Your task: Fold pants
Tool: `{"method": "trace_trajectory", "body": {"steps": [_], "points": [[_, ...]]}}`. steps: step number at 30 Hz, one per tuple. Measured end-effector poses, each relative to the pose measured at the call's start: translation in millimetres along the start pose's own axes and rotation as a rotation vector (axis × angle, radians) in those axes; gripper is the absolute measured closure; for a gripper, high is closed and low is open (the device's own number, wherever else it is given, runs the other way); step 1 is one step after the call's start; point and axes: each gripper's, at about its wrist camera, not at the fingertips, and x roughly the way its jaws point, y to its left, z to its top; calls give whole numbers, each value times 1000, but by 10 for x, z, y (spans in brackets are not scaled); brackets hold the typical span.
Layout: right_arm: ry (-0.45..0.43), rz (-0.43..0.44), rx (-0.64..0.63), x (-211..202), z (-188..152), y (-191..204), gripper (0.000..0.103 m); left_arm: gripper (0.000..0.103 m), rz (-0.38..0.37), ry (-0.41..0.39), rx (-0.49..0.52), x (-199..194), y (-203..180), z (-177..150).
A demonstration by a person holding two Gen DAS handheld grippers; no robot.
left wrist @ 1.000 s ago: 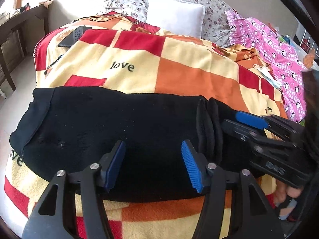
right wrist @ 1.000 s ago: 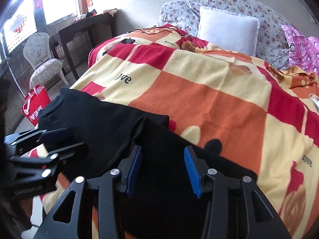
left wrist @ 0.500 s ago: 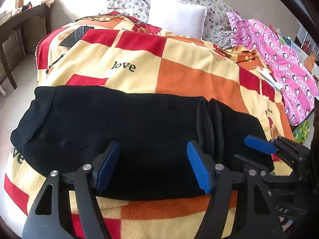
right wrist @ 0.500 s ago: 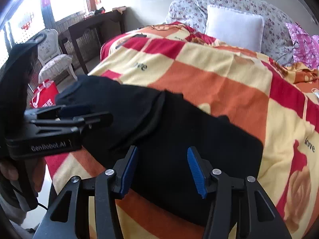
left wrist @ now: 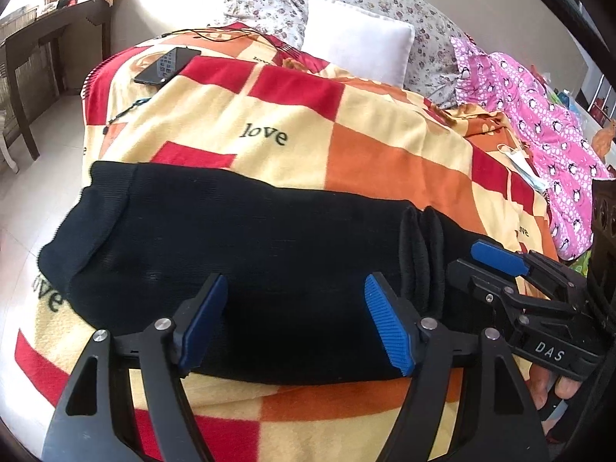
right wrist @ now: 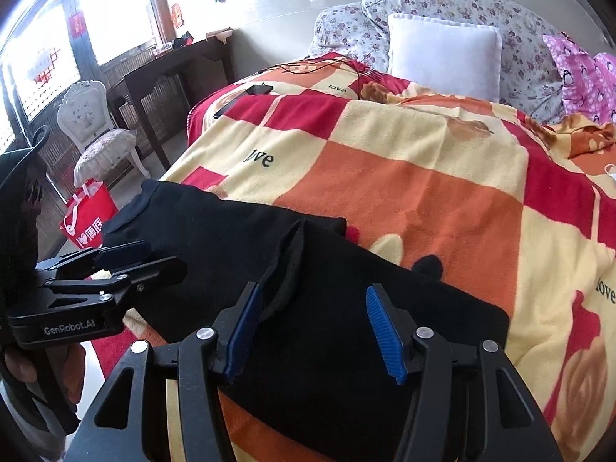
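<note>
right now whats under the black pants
The pants lie flat on a checked blanket that shows all around them. Whatever is beneath the blanket, or tucked inside the folded pants, is covered.

A lived-in home bedroom. The bed (right wrist: 423, 177) wears a checked fleece blanket (left wrist: 346, 127) printed "love", with a white pillow (right wrist: 442, 57) and floral pillows (right wrist: 346, 23) at its head. Beyond the bed's left side stand a dark wooden desk (right wrist: 169, 73), a white upholstered chair (right wrist: 96, 127) and bright windows (right wrist: 107, 11).
</note>
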Motion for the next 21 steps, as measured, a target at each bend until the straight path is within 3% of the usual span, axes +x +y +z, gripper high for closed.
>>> {"method": "trace_trajectory", "body": {"steps": [6, 8, 15, 21], "points": [[38, 63, -29, 246, 51, 140, 44, 29, 11, 13, -58, -9, 223, 12], [38, 45, -39, 313, 46, 192, 44, 29, 7, 21, -75, 12, 272, 5], [4, 65, -68, 141, 135, 288, 45, 29, -2, 10, -94, -84, 343, 12], [-1, 96, -57, 227, 242, 306, 44, 29, 15, 11, -155, -260, 636, -34]]}}
